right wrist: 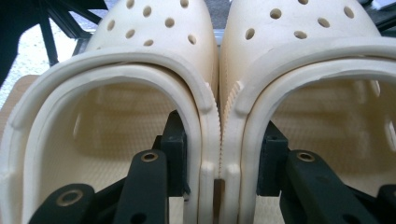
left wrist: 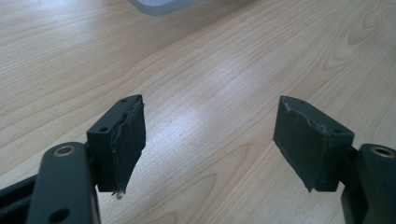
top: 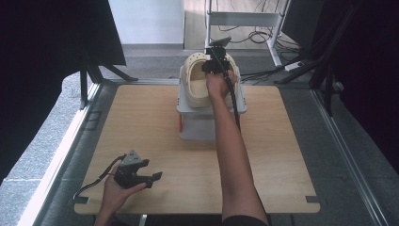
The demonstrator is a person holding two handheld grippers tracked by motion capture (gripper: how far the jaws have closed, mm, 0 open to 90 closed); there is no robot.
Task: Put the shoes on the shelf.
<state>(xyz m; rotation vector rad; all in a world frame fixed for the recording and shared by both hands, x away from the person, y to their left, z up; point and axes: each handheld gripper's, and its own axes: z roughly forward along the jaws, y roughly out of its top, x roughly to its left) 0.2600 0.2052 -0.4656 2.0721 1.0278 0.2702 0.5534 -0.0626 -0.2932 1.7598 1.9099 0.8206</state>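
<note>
Your left gripper (top: 151, 178) sits at the near left of the wooden table (top: 282, 155), cradled in your left hand (top: 117, 190), its cable curling off toward the near edge. In the left gripper view its two black jaws stand wide apart with bare wood grain between them; they hold nothing and touch nothing.

Further in, your right forearm stretches straight across the middle of the table toward the far edge. There a pale grey box (top: 197, 125) stands at the far centre of the table, and on top of it rest the two cream clogs (top: 200, 80), side by side and touching along their inner walls, toes pointing away from you.

Your right gripper (top: 215, 65) is down on the clogs, at their right side as the high view shows it. In the right gripper view the left clog (right wrist: 107, 116) and the right clog (right wrist: 317, 93) press together down the middle, and your jaws straddle that seam: one jaw is inside the opening of the left clog, the other inside the opening of the right clog, with both inner walls pinched between them. The jaws are partly closed, the pads lying against those walls, so you have the pair gripped together.
</note>
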